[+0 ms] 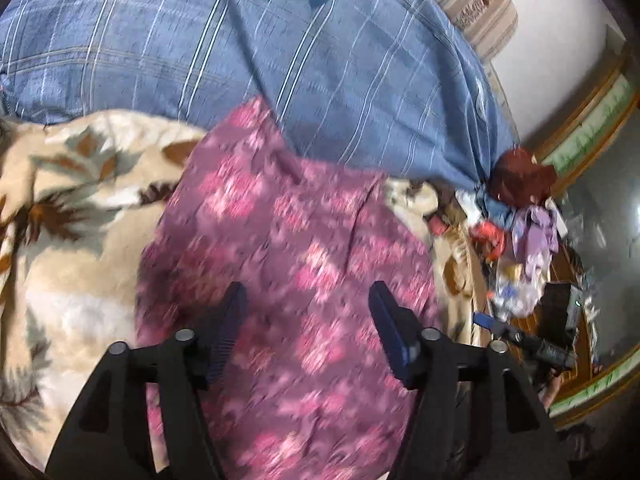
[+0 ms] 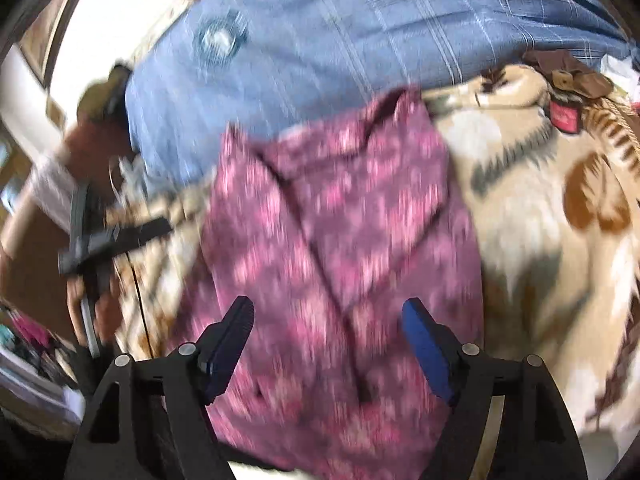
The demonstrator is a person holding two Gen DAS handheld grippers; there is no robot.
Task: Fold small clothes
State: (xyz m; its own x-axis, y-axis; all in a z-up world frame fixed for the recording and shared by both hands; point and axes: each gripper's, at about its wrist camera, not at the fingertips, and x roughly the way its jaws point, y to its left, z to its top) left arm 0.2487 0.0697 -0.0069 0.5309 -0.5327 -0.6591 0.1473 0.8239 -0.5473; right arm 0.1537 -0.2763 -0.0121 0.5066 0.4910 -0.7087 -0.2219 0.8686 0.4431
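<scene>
A pink and purple patterned garment [image 1: 280,248] lies spread on a cream blanket with brown leaf print [image 1: 72,208]. It also shows in the right wrist view [image 2: 340,220], creased down the middle. My left gripper [image 1: 306,300] is open and empty, hovering over the garment's near part. My right gripper [image 2: 330,316] is open and empty, also over the garment's near part. Both views are blurred by motion. The left gripper shows at the left of the right wrist view [image 2: 108,240], and the right gripper at the right edge of the left wrist view [image 1: 520,336].
A blue plaid pillow [image 1: 240,40] lies behind the garment; it also shows in the right wrist view [image 2: 320,32]. A pile of small clothes and clutter [image 1: 516,216] sits at the bed's right edge. A brown item and red tag [image 2: 568,80] lie on the blanket [image 2: 540,200].
</scene>
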